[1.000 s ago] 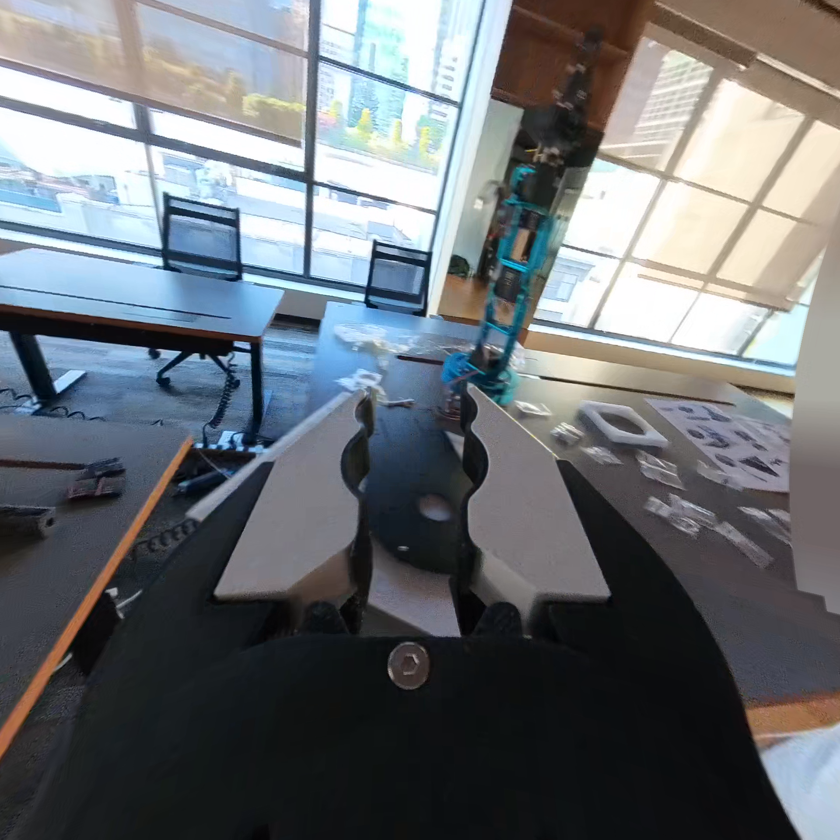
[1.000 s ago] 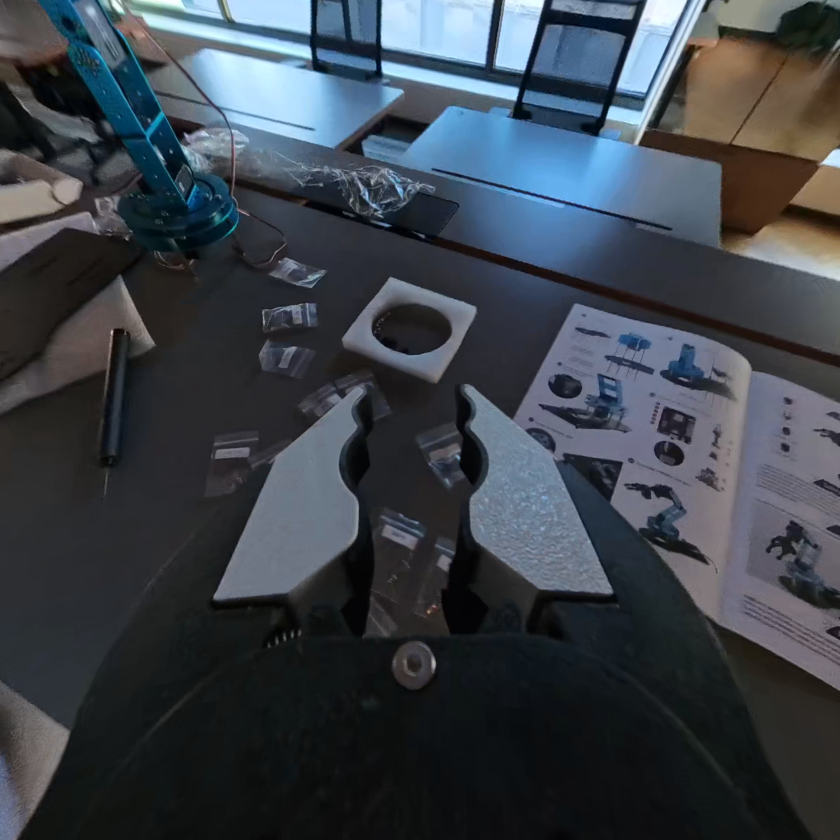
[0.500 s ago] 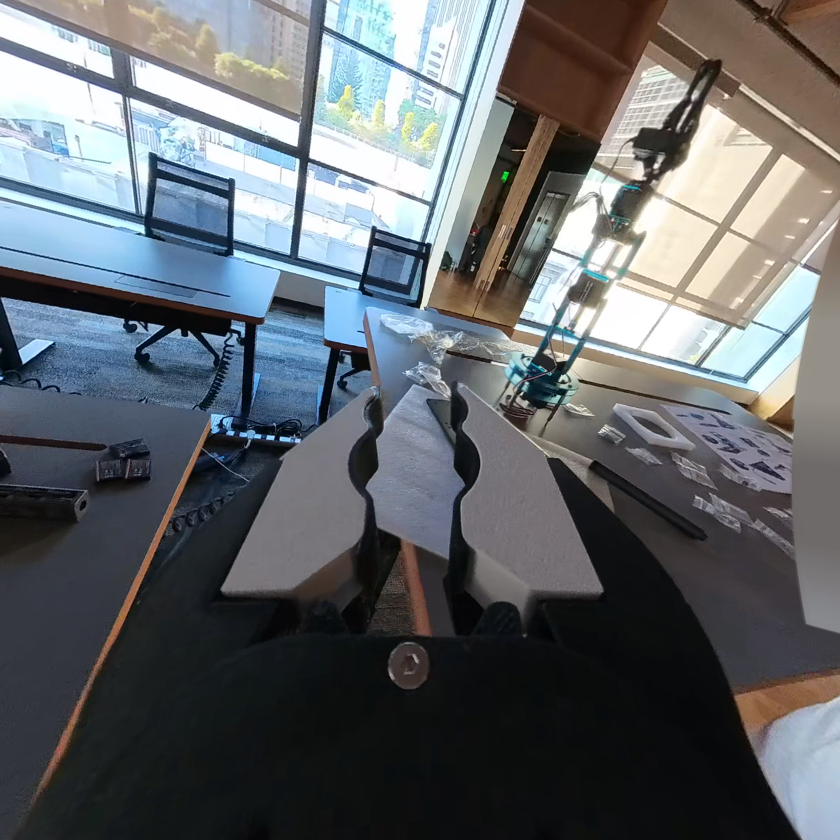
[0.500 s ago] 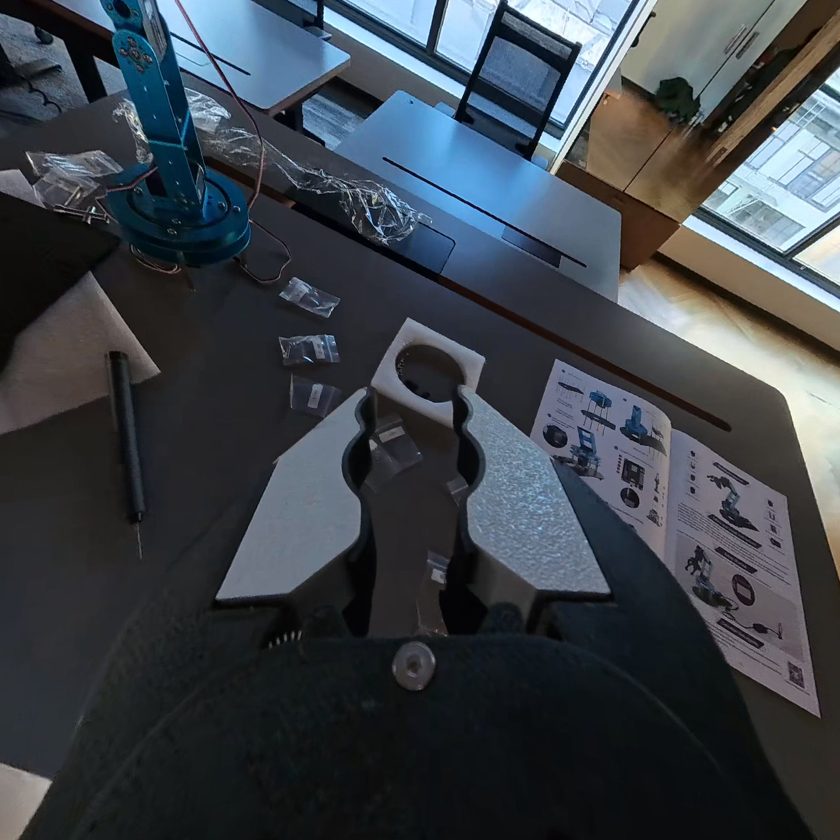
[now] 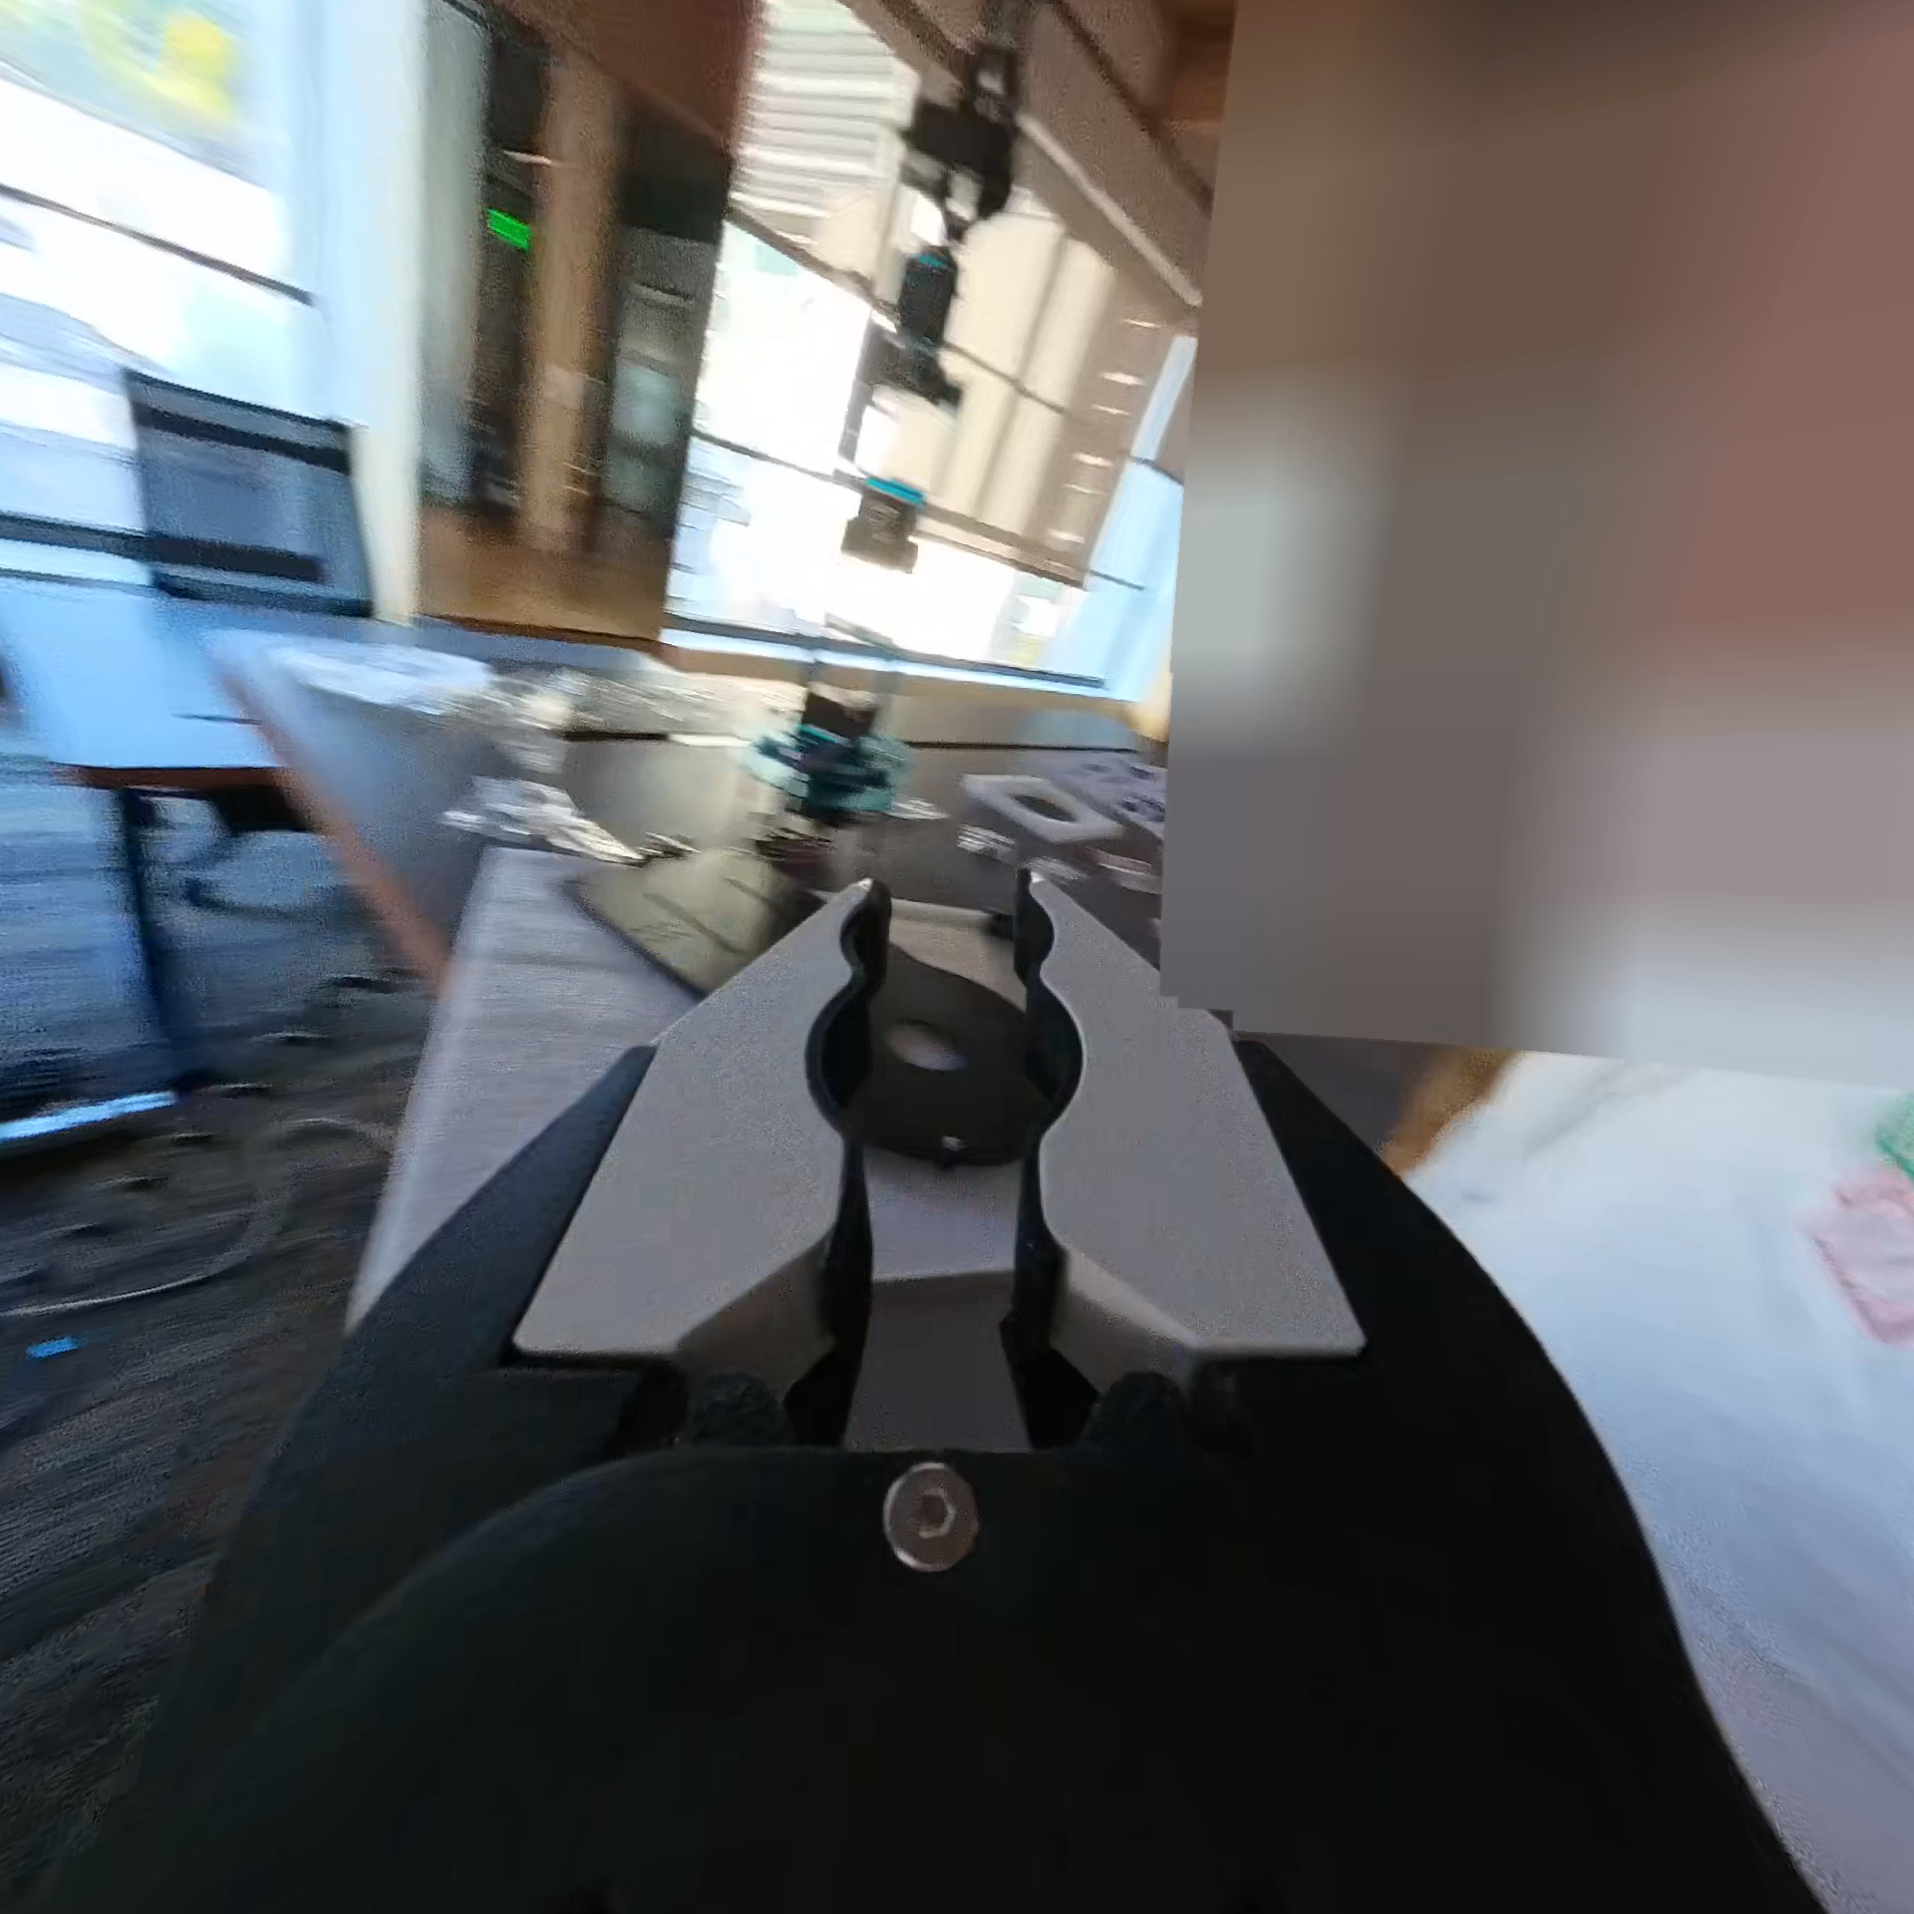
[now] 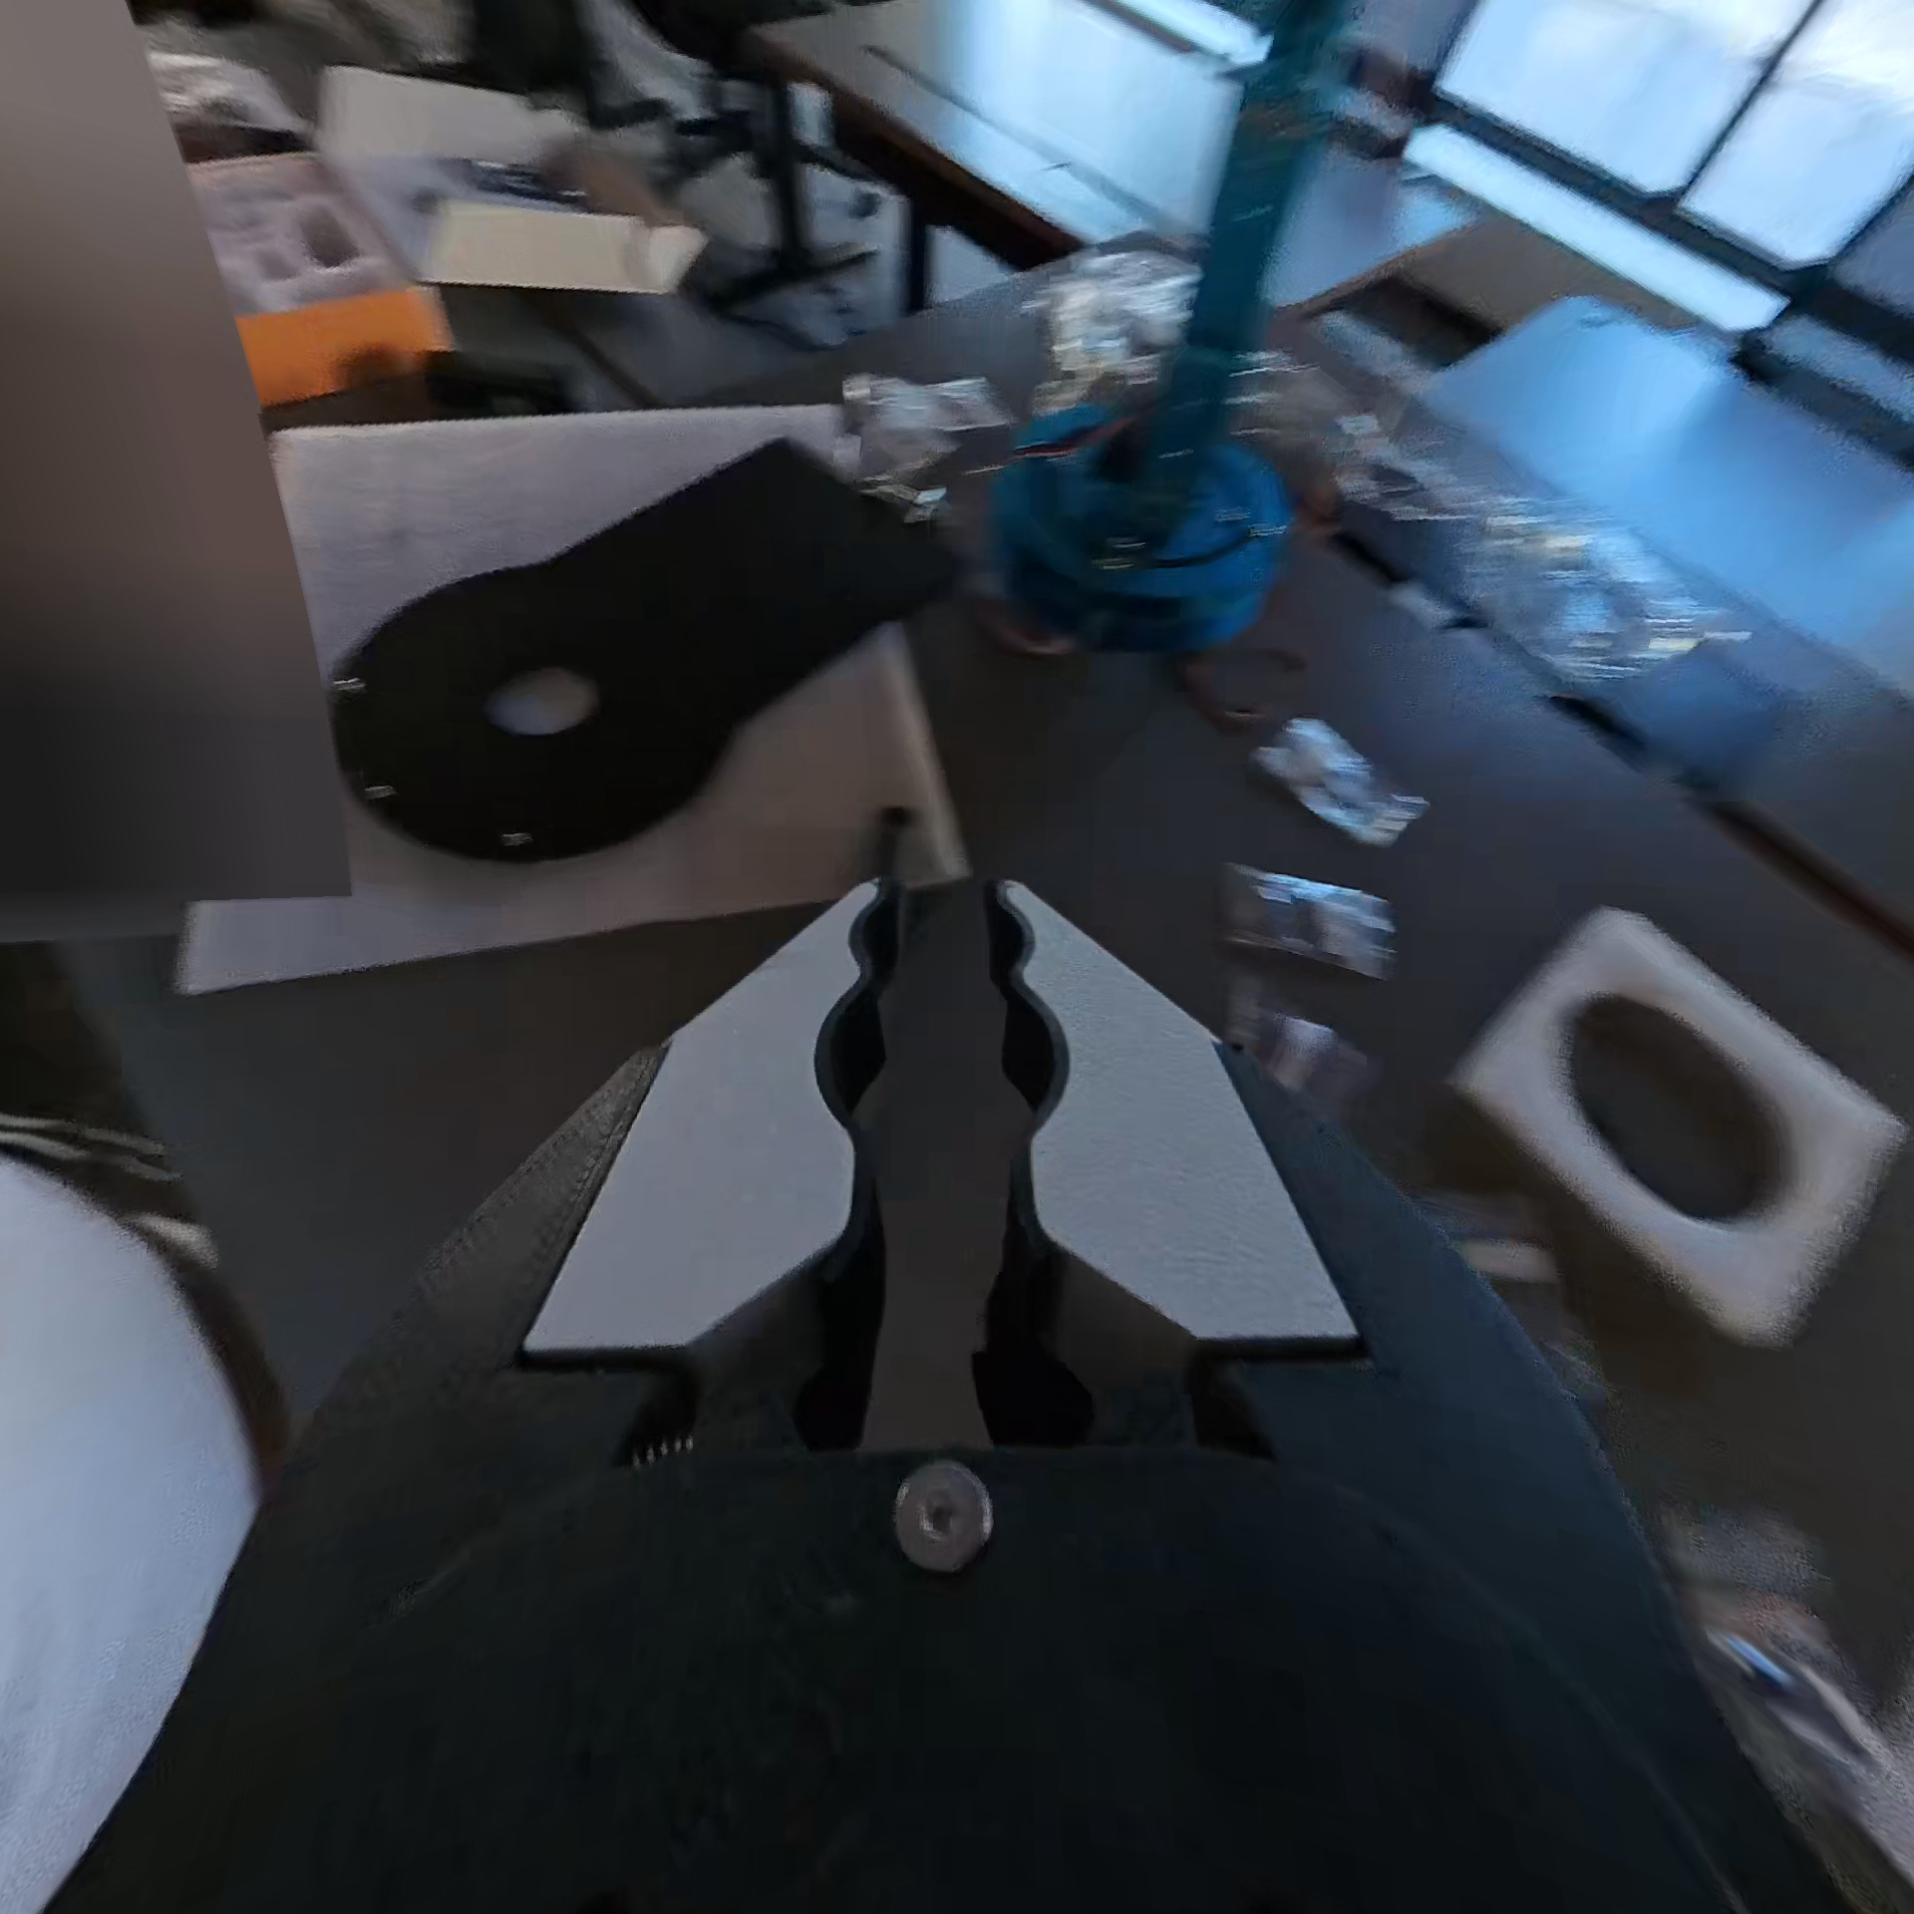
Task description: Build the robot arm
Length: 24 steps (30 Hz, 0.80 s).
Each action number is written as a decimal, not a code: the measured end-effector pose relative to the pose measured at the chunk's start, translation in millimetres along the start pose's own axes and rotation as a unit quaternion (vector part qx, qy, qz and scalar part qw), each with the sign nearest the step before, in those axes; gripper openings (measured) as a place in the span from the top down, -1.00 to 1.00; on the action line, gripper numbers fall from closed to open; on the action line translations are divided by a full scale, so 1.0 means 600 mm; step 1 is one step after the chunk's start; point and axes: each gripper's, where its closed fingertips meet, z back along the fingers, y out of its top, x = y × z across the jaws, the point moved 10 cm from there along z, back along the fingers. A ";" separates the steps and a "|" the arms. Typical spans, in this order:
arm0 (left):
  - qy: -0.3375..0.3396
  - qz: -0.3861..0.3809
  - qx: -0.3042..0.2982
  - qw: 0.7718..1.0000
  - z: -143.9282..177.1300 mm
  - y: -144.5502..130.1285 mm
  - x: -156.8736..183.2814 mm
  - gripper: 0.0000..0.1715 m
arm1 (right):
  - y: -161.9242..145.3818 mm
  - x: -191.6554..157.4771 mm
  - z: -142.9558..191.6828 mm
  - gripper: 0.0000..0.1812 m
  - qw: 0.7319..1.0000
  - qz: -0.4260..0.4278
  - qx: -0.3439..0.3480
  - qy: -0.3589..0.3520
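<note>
Both views are motion-blurred. My left gripper is open a narrow way and empty, and hovers over a black plate with a round hole that lies on a white foam sheet. My right gripper is also narrowly open and empty above the dark table. The same black plate on its foam sheet lies ahead of it to the left. A thin black tool's tip shows just beyond its fingertips.
A blue robot arm stands on a round base, also seen in the left wrist view. A white foam square with a round hole lies at right. Small plastic bags are scattered nearby. A person's white clothing is close at right. The tips of one gripper are about 40 cm away from the tips of the other. The round base lies some 20 cm from my right tips, 45 cm from my left tips.
Both grippers swung fast. The left one is back over the black plate. The right one turned left, from the booklet side toward the foam sheet and plate. Both jaws stand narrower.
</note>
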 end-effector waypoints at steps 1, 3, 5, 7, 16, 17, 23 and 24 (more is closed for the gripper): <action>-0.037 0.015 -0.011 0.999 -0.012 -0.010 0.000 0.75 | -0.007 -0.019 -0.027 0.85 1.000 -0.005 -0.006 0.029; -0.065 0.022 -0.040 0.997 -0.033 -0.028 0.001 0.75 | -0.018 -0.055 -0.079 0.93 0.996 -0.027 -0.008 0.088; -0.053 0.006 -0.078 0.996 -0.049 -0.044 0.001 0.75 | -0.023 -0.088 -0.125 1.00 0.987 -0.043 -0.012 0.154; -0.040 -0.010 -0.113 0.993 -0.064 -0.059 0.002 0.75 | -0.024 -0.109 -0.159 1.00 0.981 -0.043 -0.024 0.189; -0.009 -0.056 -0.223 0.973 -0.115 -0.109 0.001 0.79 | -0.026 -0.127 -0.235 1.00 0.984 -0.039 -0.071 0.157; -0.010 -0.056 -0.228 0.972 -0.119 -0.111 -0.001 0.79 | -0.025 -0.127 -0.241 1.00 0.985 -0.035 -0.075 0.150; 0.011 -0.041 -0.232 0.972 -0.139 -0.107 -0.020 0.83 | -0.034 -0.139 -0.280 1.00 0.980 -0.041 -0.109 0.161; 0.016 -0.038 -0.231 0.972 -0.141 -0.106 -0.024 0.85 | -0.036 -0.141 -0.282 1.00 0.980 -0.036 -0.114 0.159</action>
